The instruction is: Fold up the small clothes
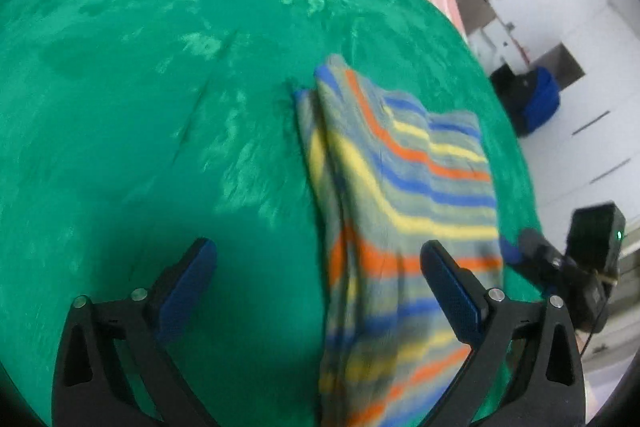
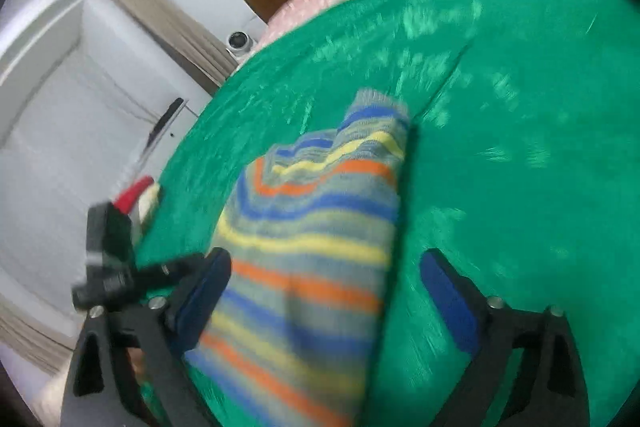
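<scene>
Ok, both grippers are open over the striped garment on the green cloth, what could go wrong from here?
1. The striped garment lies bunched with a raised fold, so a pinch may grab several layers.
2. It sits near the green cloth's edge; a pull could drag it off.
3. The left gripper and right gripper are close together and might collide.
</scene>
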